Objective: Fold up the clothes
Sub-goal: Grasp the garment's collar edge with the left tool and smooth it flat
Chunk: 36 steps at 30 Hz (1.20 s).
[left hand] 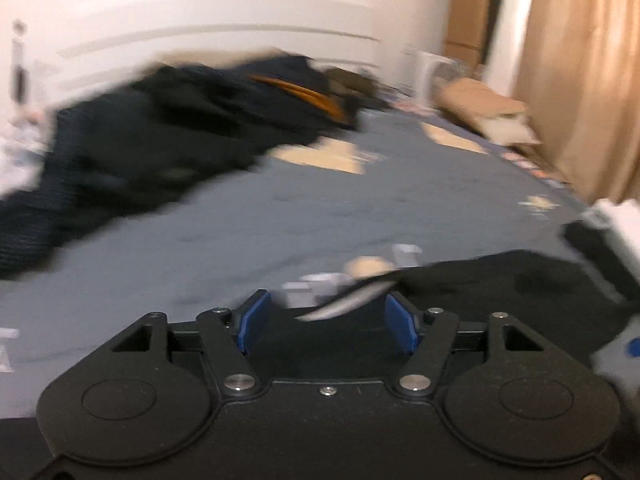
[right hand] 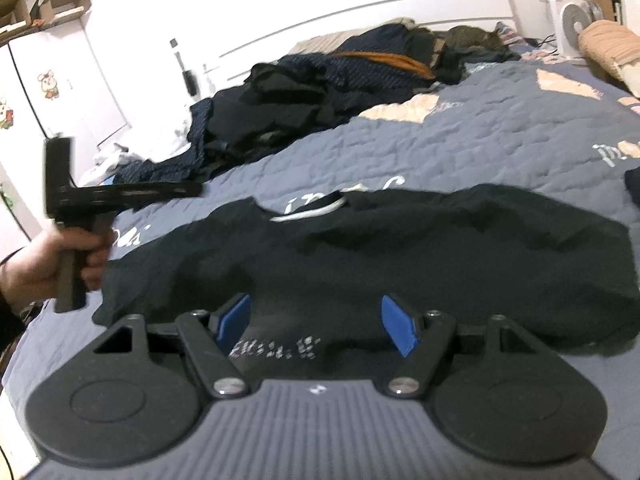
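Note:
A black T-shirt (right hand: pixel 360 256) lies spread flat on the blue-grey quilt (right hand: pixel 500 140), its white-lined collar (right hand: pixel 308 212) pointing away from me and white print near its lower hem. My right gripper (right hand: pixel 316 326) hovers open over the shirt's near edge, blue pads apart, nothing between them. In the left wrist view the same shirt (left hand: pixel 500 292) shows at lower right, blurred. My left gripper (left hand: pixel 326 324) is open just above the shirt's collar edge, holding nothing. The right wrist view shows the left gripper (right hand: pixel 132 194) from the side, held by a hand (right hand: pixel 36 260) at the shirt's left.
A heap of dark clothes (right hand: pixel 320 92) with an orange strip lies across the far side of the bed, against the white headboard (right hand: pixel 360 12). A white fan (right hand: pixel 572 24) and a beige pillow (right hand: pixel 612 48) sit at the far right. Curtains (left hand: pixel 580 72) hang beyond the bed.

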Tool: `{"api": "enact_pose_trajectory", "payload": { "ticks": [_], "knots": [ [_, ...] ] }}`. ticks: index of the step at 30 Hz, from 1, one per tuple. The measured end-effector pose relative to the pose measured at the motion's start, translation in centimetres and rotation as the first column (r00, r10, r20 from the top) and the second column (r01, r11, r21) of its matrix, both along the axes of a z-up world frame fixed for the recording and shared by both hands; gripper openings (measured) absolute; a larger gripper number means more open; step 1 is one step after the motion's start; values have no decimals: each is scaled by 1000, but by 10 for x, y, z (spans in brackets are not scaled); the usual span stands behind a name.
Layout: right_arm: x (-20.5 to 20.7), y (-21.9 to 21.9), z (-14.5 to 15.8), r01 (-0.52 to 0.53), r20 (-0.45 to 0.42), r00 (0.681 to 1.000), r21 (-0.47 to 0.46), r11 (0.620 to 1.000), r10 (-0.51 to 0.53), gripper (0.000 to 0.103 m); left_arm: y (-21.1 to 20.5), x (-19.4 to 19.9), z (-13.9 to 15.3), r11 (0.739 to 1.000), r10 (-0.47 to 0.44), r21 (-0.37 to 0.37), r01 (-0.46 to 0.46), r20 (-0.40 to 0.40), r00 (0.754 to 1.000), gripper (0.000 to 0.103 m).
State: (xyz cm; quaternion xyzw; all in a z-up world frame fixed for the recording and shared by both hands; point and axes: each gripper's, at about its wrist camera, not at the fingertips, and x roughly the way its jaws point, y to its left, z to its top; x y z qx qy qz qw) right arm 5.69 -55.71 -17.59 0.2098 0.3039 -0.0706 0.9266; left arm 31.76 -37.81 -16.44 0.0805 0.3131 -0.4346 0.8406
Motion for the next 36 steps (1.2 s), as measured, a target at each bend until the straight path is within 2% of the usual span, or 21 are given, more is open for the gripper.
{"api": "enact_pose_trajectory", "payload": {
  "ticks": [4,8,13,14,15,16,19,22,25,29,30,33,35,36],
  "knots": [
    [-5,-14,6,27,16,1000,2,1000,-27,72,-64,1,-24,999,-41,-40,36,-135,990,61],
    [-9,-26,5,51,19,998,24,998,-51,72,-112,7,-53,1000,-6,-3,6,-200,980,61],
    [-14,-41,1,79,16,997,63,995,-80,72,-134,20,-80,1000,16,18,-11,-290,957,60],
    [-15,-44,0,85,15,996,71,994,-86,72,-137,21,-82,1000,11,23,-5,-290,957,54],
    [-15,-47,-1,90,15,996,79,993,-92,72,-140,22,-85,999,6,31,4,-292,956,21],
    [-16,-50,-2,96,14,995,86,992,-97,72,-146,24,-87,999,-1,48,16,-298,955,4],
    [-18,-54,-3,99,15,995,104,990,-101,72,-150,29,-82,1000,18,27,-11,-252,967,2],
    [-19,-57,-4,107,17,994,127,986,-110,72,-149,43,-65,994,69,-70,-86,-219,973,2],
    [-20,-60,-5,109,18,993,143,984,-113,72,-160,53,-53,988,118,-86,-132,-145,982,2],
    [-19,-61,-5,114,16,993,145,983,-118,72,-184,69,-64,988,152,22,-151,-167,974,4],
    [-19,-61,-5,116,15,993,146,982,-119,72,-185,70,-67,987,156,63,-148,-173,972,7],
    [-18,-61,-6,119,14,992,151,981,-122,72,-170,64,-59,992,121,68,-111,-169,978,19],
    [-17,-61,-6,117,13,993,151,981,-121,72,-145,59,-46,995,94,48,-88,-146,985,34],
    [-17,-61,-6,115,15,993,151,982,-118,72,-132,56,-40,996,87,45,-82,-123,989,46]
  ]
}}
